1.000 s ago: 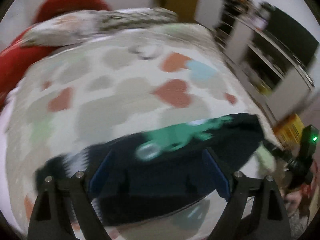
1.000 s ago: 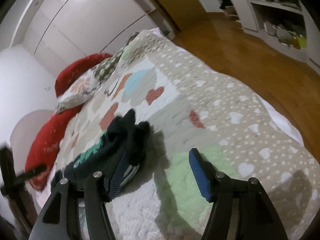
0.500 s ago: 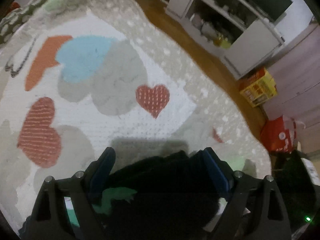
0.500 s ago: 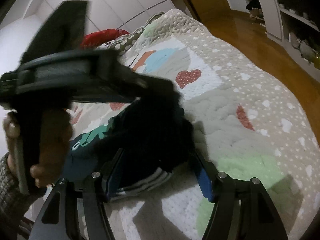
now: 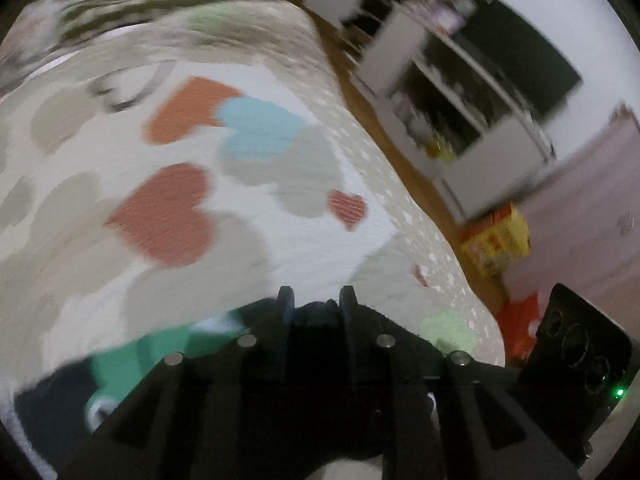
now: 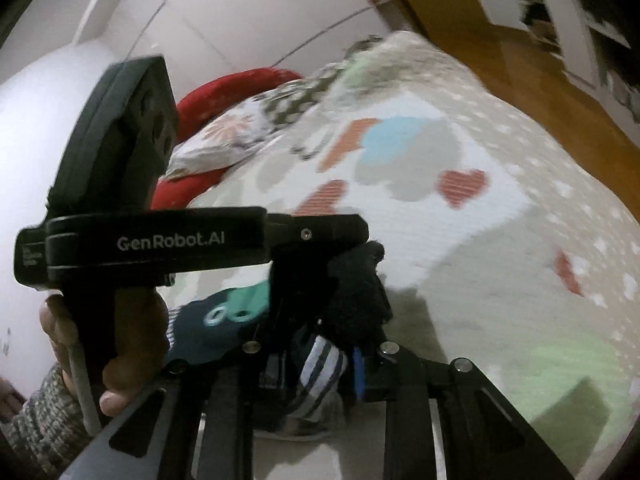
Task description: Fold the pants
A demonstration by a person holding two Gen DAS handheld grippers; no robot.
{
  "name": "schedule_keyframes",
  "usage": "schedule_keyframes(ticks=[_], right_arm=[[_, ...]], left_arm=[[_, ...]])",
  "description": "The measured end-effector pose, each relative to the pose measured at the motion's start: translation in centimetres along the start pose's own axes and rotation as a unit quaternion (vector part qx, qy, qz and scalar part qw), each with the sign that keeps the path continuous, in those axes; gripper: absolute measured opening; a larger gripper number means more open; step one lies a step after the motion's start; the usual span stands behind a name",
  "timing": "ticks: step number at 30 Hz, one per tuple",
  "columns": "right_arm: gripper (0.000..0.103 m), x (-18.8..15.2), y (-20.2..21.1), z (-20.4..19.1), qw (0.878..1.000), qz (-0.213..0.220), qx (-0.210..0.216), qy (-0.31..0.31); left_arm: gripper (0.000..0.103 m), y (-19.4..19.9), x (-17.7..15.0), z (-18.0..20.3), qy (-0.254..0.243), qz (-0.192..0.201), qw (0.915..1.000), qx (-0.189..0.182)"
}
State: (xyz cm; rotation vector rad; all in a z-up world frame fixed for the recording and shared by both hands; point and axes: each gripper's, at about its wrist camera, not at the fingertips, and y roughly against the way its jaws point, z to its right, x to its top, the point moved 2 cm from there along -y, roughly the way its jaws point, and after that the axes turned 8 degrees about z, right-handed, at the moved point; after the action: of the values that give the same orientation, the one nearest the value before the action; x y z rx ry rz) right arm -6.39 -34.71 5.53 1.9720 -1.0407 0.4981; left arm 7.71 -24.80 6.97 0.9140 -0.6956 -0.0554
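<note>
The pants are small, dark navy with a green print and striped cuffs, lying on a bed with a heart-patterned quilt. My left gripper is shut on a dark fold of the pants at their right end. In the right wrist view the pants lie low and centre, and my right gripper is shut on the striped cuff. The left gripper crosses that view just above, held by a hand.
Red and patterned pillows lie at the bed's far end. A wooden floor and white shelving stand to the right of the bed. A yellow box and a red bag sit on the floor by the bed's corner.
Both grippers have closed on the pants: the left on the dark fold, the right on the striped cuff. The left gripper has tilted back up toward the pillows.
</note>
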Motion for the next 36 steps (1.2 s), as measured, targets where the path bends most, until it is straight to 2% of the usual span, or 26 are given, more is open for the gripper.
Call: schedule_keyframes(ticks=[1,2,3,4,6,9,13,15,17,20,23,25,29,31,33,36], right_arm=[[0.028,-0.1,-0.4,-1.2,1.000,-0.004,0.008,0.012],[0.028,-0.3,-0.8,-2.1,1.000,-0.008,0.013,0.021],[0.033,-0.6,-1.5,-3.3,0.999,-0.014,0.020,0.034],[0.043,-1.1,-2.3,-4.3,0.998,-0.023,0.028,0.046],[0.053,-2.4,-4.4,-6.1,0.996,-0.050,0.043,0.062],[0.054,-4.8,-7.2,-7.9,0.991,-0.102,0.057,0.071],[0.058,-6.2,-6.9,-10.1,0.985,-0.114,0.050,0.123],[0.059,-5.7,-5.4,-10.4,0.984,-0.111,0.055,0.125],[0.059,-4.5,-3.8,-10.4,0.987,-0.088,0.050,0.122],[0.059,-2.1,-2.0,-9.9,0.992,-0.048,0.006,0.114],[0.054,-1.2,-3.1,-9.6,0.992,-0.048,-0.042,0.107],[0.047,-1.3,-4.8,-9.5,0.992,-0.065,-0.041,0.096],[0.049,-3.1,-9.8,-9.7,0.989,-0.127,-0.018,0.069],[0.049,-4.0,-11.7,-9.6,0.986,-0.150,-0.019,0.065],[0.053,-4.1,-11.7,-10.3,0.985,-0.146,-0.026,0.083],[0.053,-3.2,-9.5,-11.7,0.987,-0.132,0.012,0.086]], left_arm=[[0.038,1.0,-0.3,-0.9,0.012,0.014,0.9998,0.010],[0.050,2.2,-0.9,-1.8,0.024,0.028,0.9992,0.017],[0.060,4.1,-1.9,-3.4,0.043,0.048,0.9976,0.026],[0.063,5.7,-2.8,-4.6,0.059,0.064,0.9957,0.033],[0.075,8.7,-4.8,-6.5,0.086,0.097,0.9901,0.053],[0.082,13.6,-8.9,-9.1,0.117,0.146,0.9756,0.115],[0.082,17.3,-13.4,-11.4,0.152,0.179,0.9572,0.169],[0.082,18.2,-15.2,-12.2,0.171,0.187,0.9505,0.180],[0.082,18.4,-16.8,-12.7,0.188,0.192,0.9450,0.187],[0.082,18.2,-18.2,-12.7,0.193,0.198,0.9403,0.199],[0.082,18.8,-18.9,-12.6,0.180,0.204,0.9363,0.222],[0.082,19.6,-19.2,-12.8,0.178,0.213,0.9328,0.230],[0.082,21.4,-20.2,-14.0,0.193,0.229,0.9230,0.242],[0.082,21.9,-20.9,-15.0,0.206,0.226,0.9209,0.242],[0.082,22.1,-21.6,-15.6,0.217,0.222,0.9208,0.236],[0.082,22.3,-22.3,-16.2,0.231,0.221,0.9186,0.232]])
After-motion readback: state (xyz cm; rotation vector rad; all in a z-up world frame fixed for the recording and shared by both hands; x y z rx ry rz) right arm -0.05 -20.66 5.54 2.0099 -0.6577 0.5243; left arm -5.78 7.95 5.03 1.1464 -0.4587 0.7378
